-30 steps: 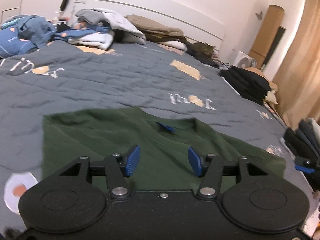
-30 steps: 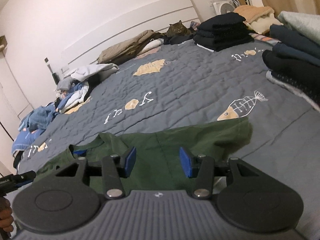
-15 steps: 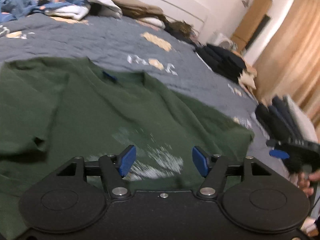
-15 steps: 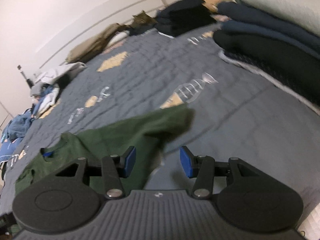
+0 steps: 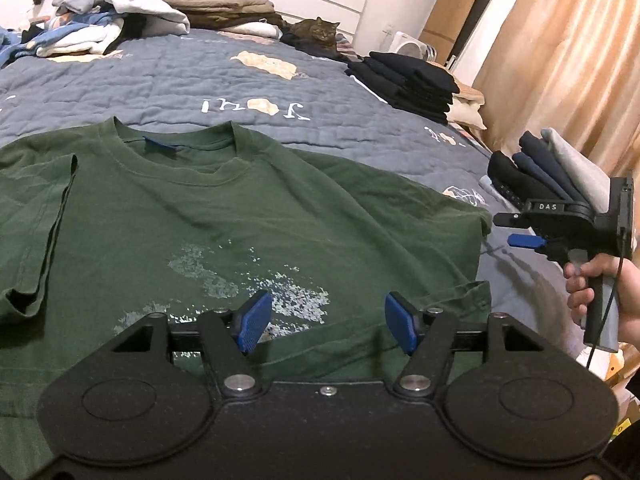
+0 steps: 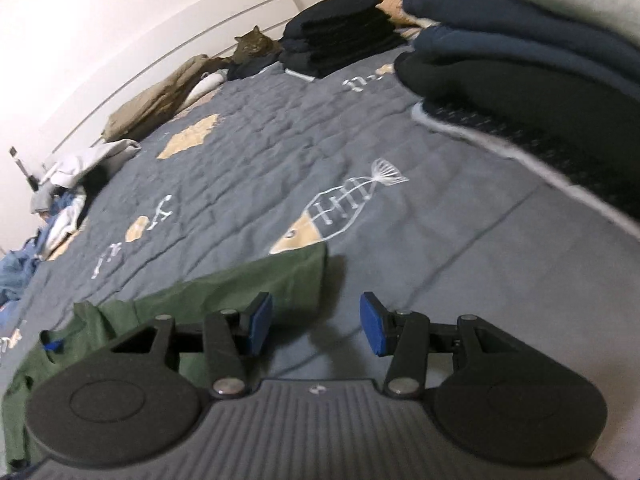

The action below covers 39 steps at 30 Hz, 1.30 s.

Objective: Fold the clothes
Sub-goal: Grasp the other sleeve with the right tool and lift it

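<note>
Bed: my grey quilt (image 5: pixel 168 80) carries a green T-shirt (image 5: pixel 224 216) spread flat.
Left gripper (image 5: pixel 326 322): wide apart, empty, over its hem.
Right gripper (image 6: pixel 316 328): wide apart, empty, beside its sleeve (image 6: pixel 296 276).

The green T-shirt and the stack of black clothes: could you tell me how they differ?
The green T-shirt lies spread flat, front up, as a single layer; the stack of black clothes is folded and piled several layers high. The T-shirt lies beneath the left gripper; the stack sits farther up. Both rest on the grey quilt.

Left tongs (image 5: pixel 326 322) point forward, blue pads spread wide with nothing between them. Right tongs (image 6: pixel 316 328) likewise gape empty, a hand (image 5: pixel 600 284) gripping their handle.
</note>
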Each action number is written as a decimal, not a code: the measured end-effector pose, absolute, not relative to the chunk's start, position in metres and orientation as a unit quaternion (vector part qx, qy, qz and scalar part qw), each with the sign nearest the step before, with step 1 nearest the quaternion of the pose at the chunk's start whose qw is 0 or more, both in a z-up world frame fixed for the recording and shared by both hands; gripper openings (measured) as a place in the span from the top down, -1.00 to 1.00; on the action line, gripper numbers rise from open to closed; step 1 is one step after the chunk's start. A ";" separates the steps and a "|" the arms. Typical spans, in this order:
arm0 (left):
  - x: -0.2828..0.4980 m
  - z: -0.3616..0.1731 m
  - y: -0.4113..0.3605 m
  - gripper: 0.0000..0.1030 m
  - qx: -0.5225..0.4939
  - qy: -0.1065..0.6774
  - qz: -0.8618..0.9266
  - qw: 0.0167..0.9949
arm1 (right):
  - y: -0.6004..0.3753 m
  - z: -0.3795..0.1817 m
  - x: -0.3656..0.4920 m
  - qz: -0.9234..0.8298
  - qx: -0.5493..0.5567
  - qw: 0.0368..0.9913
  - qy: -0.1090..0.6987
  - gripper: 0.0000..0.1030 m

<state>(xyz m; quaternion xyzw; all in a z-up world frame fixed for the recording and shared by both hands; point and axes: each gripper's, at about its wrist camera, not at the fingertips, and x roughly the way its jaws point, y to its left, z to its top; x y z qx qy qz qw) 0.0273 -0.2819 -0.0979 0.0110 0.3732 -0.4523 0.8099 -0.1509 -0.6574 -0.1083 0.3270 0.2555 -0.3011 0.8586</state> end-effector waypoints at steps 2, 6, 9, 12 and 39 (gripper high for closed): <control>0.028 -0.098 -0.281 -0.21 0.011 0.373 -0.451 0.811 | -0.660 -0.112 -0.146 -0.295 0.338 0.858 0.252 0.07; 0.027 -0.098 -0.281 -0.23 0.012 0.374 -0.452 0.810 | -0.663 -0.115 -0.137 -0.288 0.366 0.852 0.239 0.07; 0.026 -0.097 -0.282 -0.24 0.015 0.373 -0.454 0.809 | -0.662 -0.117 -0.134 -0.286 0.378 0.851 0.226 0.09; 0.025 -0.097 -0.282 -0.25 0.017 0.371 -0.455 0.809 | -0.660 -0.119 -0.131 -0.285 0.390 0.849 0.214 0.25; 0.035 -0.090 -0.276 -0.31 0.004 0.367 -0.434 0.823 | -0.551 -0.025 -0.095 -0.011 0.280 0.939 0.198 0.19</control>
